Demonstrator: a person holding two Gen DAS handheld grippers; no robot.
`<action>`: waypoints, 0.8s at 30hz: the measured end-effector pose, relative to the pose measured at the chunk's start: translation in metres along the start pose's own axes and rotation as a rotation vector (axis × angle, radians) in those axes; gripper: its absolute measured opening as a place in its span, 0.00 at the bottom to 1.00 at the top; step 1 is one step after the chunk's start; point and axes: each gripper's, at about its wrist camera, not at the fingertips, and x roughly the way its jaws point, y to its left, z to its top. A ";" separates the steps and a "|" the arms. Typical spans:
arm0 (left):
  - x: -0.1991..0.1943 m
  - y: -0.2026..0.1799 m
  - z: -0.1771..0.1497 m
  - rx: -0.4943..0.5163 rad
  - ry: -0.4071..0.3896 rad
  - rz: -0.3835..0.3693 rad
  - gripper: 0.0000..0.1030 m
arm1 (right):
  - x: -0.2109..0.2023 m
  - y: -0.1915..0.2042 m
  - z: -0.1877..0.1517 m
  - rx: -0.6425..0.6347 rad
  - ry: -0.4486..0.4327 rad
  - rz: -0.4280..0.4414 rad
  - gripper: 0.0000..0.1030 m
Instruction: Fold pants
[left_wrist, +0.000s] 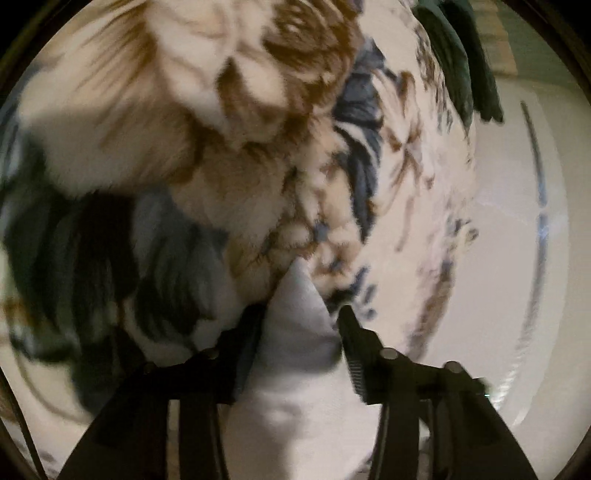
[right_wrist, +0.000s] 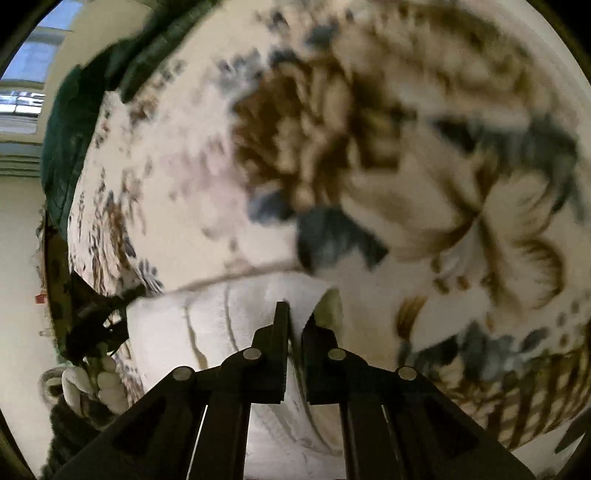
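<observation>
The pants (left_wrist: 295, 373) are pale white cloth lying on a floral blanket. In the left wrist view a pointed fold of them fills the gap between the two black fingers, so my left gripper (left_wrist: 301, 321) is shut on the pants. In the right wrist view the pants (right_wrist: 221, 317) form a white band with thin seams. My right gripper (right_wrist: 295, 317) pinches their right end, jaws nearly together. The left gripper (right_wrist: 99, 317) shows dark at the band's left end, held by a white-gloved hand (right_wrist: 107, 384). Both views are blurred.
A cream blanket (right_wrist: 406, 147) with brown and blue flowers covers the whole surface under the pants. Dark green cloth (right_wrist: 74, 129) lies bunched along its far edge. A window (right_wrist: 26, 74) shows at the upper left. A smooth pale surface (left_wrist: 517, 258) borders the blanket's right side.
</observation>
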 end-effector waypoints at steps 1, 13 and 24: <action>-0.005 0.001 -0.002 -0.011 0.000 -0.014 0.61 | -0.003 -0.008 0.002 0.036 0.011 0.021 0.23; -0.035 0.004 -0.110 0.171 0.047 0.155 0.76 | 0.021 -0.063 -0.087 0.206 0.203 0.115 0.59; -0.014 0.010 -0.114 0.198 0.109 0.158 0.86 | -0.003 -0.100 -0.136 0.306 0.158 0.146 0.20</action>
